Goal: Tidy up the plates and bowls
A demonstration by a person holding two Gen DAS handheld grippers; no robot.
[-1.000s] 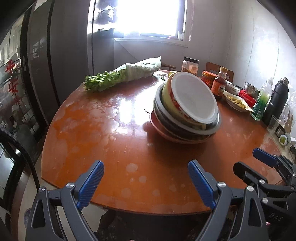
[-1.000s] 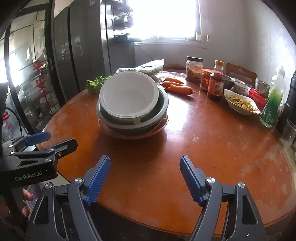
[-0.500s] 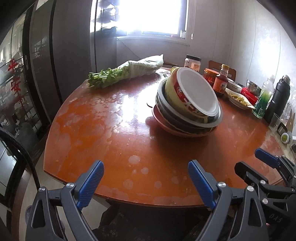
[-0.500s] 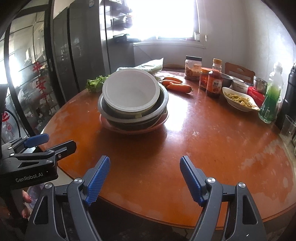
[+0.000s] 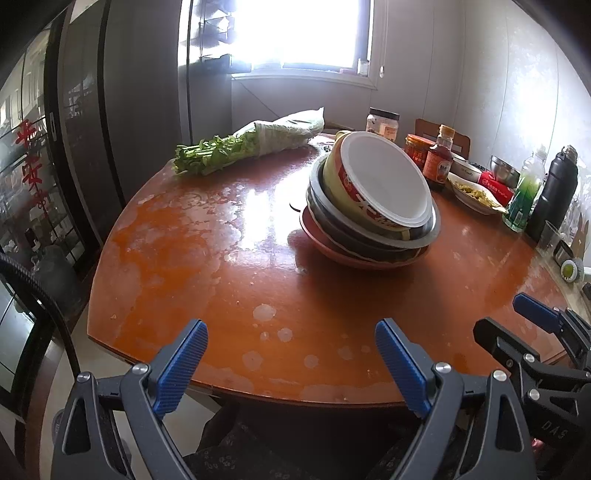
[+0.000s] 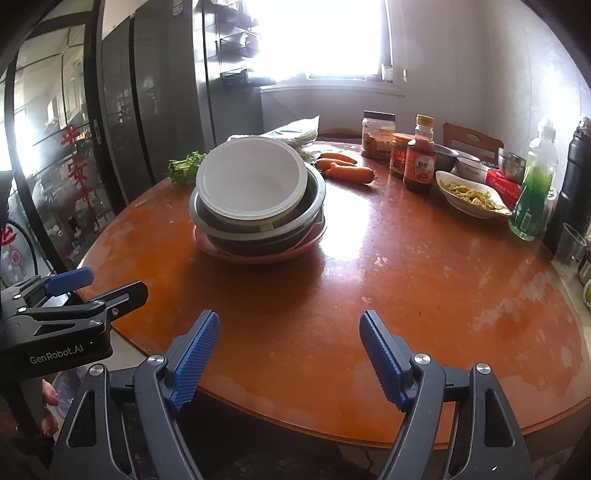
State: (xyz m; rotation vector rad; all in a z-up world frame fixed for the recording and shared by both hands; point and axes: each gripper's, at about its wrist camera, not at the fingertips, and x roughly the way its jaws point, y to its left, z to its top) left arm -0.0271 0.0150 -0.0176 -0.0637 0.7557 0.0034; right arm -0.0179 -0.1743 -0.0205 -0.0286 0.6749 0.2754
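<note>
**Bowls stacked, grippers empty**

A round reddish-brown wooden table (image 6: pixel 406 280) carries a stack of nested bowls on a pink plate (image 6: pixel 258 206), white bowl uppermost. The left gripper (image 5: pixel 291 363) and right gripper (image 6: pixel 290 354) hang near the table's edge, jaws wide apart, holding nothing.

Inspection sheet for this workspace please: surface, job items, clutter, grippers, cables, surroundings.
Surface: round reddish-brown wooden table, glossy, pale worn patches.
Job's things: nested stack, white-lined bowl tilted on top, grey metal bowls under it, pink plate at the bottom.
Clutter: bagged leafy greens, carrots, sauce jars and bottle, white dish of food, green bottle, black flask.
Grippers: left gripper and right gripper open, empty, short of the stack.
Cables: black hose at left.
Surroundings: bright window, dark cabinets.
</note>
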